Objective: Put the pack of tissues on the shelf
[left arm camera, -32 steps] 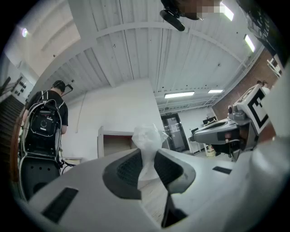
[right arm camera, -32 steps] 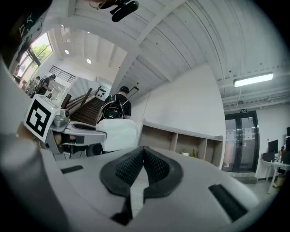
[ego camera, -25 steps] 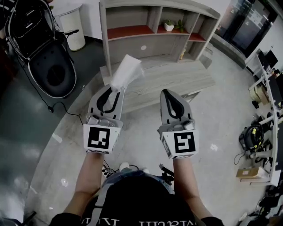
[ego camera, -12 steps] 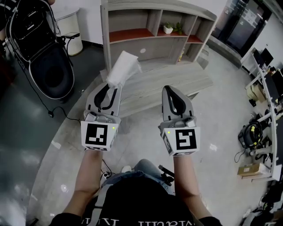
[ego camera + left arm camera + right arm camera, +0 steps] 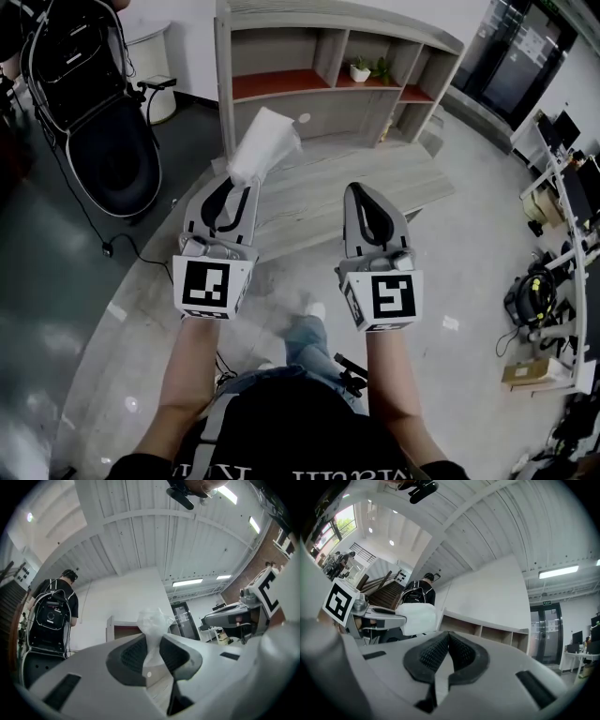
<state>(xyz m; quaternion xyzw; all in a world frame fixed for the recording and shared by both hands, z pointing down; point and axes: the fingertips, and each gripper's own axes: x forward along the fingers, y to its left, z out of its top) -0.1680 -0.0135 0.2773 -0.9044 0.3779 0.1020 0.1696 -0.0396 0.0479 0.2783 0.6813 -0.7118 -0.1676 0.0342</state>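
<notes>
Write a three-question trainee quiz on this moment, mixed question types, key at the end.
1. True or false: the left gripper is shut on the pack of tissues.
2. What is between the jaws of the right gripper? A) nothing, they are closed together B) a second tissue pack C) a plant pot
3. Fill the gap: the potted plant stands in the ____ row of the shelf.

Key: 1 true; 2 A; 3 upper.
</notes>
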